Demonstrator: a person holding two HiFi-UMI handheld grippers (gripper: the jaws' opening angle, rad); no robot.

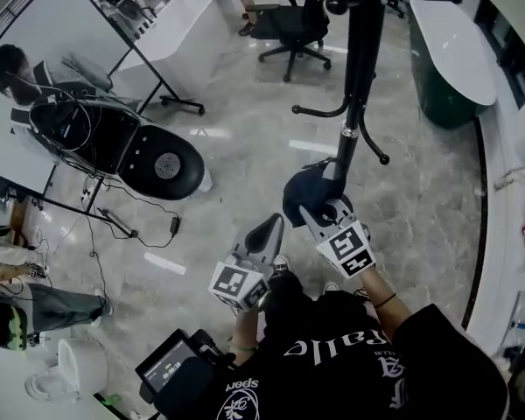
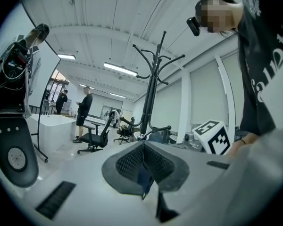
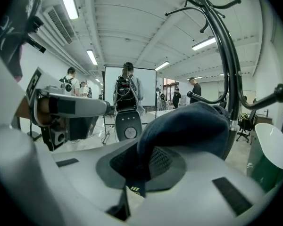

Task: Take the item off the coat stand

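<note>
**Cap pinched beside the coat stand, second gripper idle**

The black coat stand (image 1: 357, 68) rises as one slim pole with curved hooks branching off at several heights. In the head view its lower hooks spread out just above the work.

The dark blue cap (image 3: 188, 126) sits close against the lower part of the stand's pole, below those lower hooks. No view shows whether the cloth touches the pole. Its long axis runs from the pinched edge out toward the stand. The rounded crown bulges away from the gripper and points at the pole, and the edge faces back to the person.

The right gripper (image 1: 328, 210) reaches toward the stand, tipped a little downward, with its marker cube (image 1: 346, 250) turned up to the head camera. Its jaws are clamped on the edge of the cap, and cloth spills over them on the stand's side.

The left gripper (image 1: 274, 226) lies farther from the stand than the right one, roughly parallel to it and held level. Its jaws are pressed together with nothing between them.
</note>
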